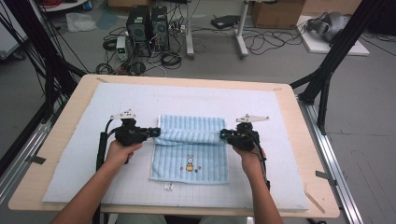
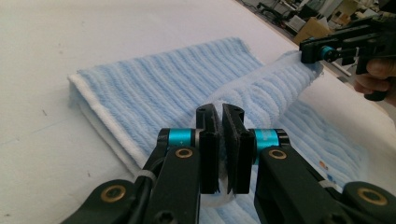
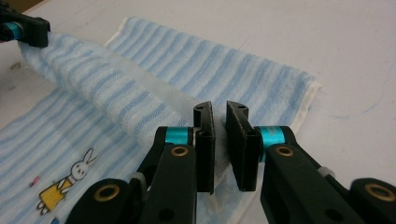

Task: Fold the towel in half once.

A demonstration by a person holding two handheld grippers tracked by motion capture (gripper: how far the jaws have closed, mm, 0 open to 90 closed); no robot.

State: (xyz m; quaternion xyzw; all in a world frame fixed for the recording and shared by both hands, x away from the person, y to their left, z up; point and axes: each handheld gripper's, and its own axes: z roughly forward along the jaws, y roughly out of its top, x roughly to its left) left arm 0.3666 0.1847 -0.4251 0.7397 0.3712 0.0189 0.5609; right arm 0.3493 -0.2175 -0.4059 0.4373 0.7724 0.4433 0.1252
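A light blue striped towel (image 1: 189,161) with a small rabbit picture (image 1: 189,163) lies on the mat in the middle of the table. My left gripper (image 1: 156,133) is shut on the towel's left edge and my right gripper (image 1: 223,135) on its right edge. A raised fold (image 1: 189,135) stretches between them above the rest of the cloth. In the left gripper view the left gripper (image 2: 220,112) pinches the towel (image 2: 154,84), and the right gripper (image 2: 322,51) grips the far end. In the right gripper view the right gripper (image 3: 219,109) clamps the towel (image 3: 210,56); the left gripper (image 3: 28,30) holds the far end.
A pale blue gridded mat (image 1: 140,100) covers most of the wooden table (image 1: 74,102). A small white tag (image 1: 168,186) lies on the mat just in front of the towel. Black frame posts stand at both sides. Computer towers (image 1: 147,25) and cables are on the floor beyond.
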